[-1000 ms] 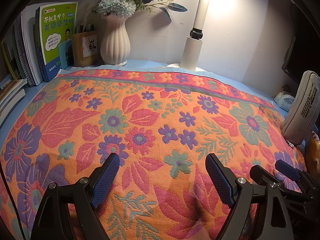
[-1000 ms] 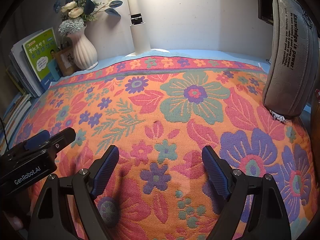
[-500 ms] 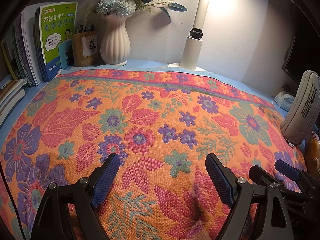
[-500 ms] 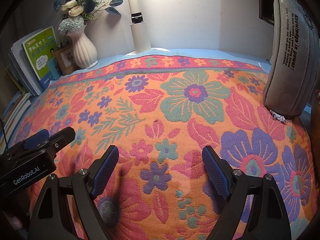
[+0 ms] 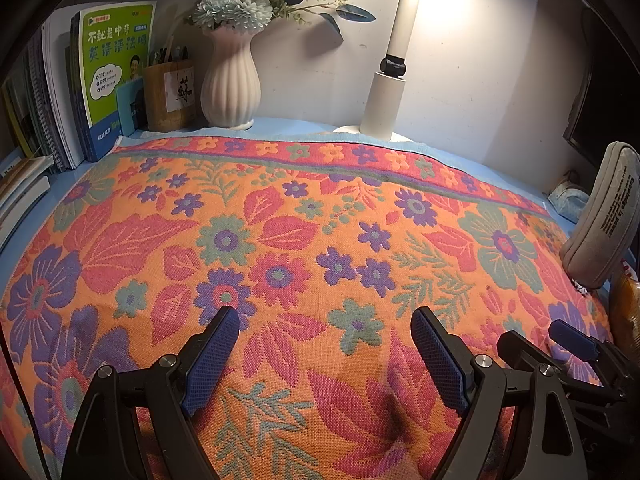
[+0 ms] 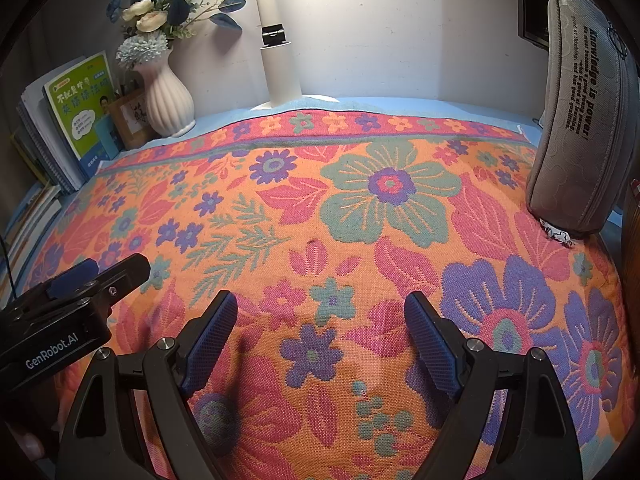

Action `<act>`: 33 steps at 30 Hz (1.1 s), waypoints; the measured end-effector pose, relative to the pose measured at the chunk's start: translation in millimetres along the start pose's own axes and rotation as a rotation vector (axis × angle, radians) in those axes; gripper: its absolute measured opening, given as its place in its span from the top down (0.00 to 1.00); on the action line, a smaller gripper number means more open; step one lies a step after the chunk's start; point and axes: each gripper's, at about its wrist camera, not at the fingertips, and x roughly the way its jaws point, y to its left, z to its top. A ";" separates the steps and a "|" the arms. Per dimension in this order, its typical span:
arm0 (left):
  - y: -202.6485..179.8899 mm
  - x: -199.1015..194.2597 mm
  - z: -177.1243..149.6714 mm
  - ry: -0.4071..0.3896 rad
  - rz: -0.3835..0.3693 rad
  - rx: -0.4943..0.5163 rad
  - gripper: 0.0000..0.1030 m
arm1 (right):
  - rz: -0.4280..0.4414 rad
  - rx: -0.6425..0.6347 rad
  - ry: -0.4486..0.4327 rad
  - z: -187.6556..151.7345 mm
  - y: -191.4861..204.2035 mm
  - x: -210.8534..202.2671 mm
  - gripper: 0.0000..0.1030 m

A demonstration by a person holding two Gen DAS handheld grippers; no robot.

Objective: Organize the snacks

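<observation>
Orange floral cloth [image 5: 304, 248] lies bare; left hand-held gripper [image 5: 325, 334] and right hand-held gripper [image 6: 320, 320] gape wide, grasping nothing.

No real change vs 1 s ago. Left gripper [image 5: 324, 332] and right gripper [image 6: 320, 316] sit in the same spots over the floral cloth [image 5: 304, 216], jaws equally wide, nothing between them. Only diff: right-wrist view shifts a hair, so the vase [image 6: 168, 96] and gray pouch [image 6: 580, 128] sit a touch off in frame.
</observation>
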 end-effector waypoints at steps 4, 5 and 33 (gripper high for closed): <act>0.2 0.0 0.0 0.001 -0.001 0.000 0.17 | 0.000 -0.001 0.002 0.0 0.0 0.3 0.17; 0.2 0.0 -0.1 0.001 -0.001 0.000 0.17 | 0.000 -0.002 0.003 -0.3 -0.2 0.4 0.17; -0.9 1.1 -1.2 0.010 0.002 0.004 0.17 | 0.007 -0.006 0.006 -1.2 -0.9 2.1 0.16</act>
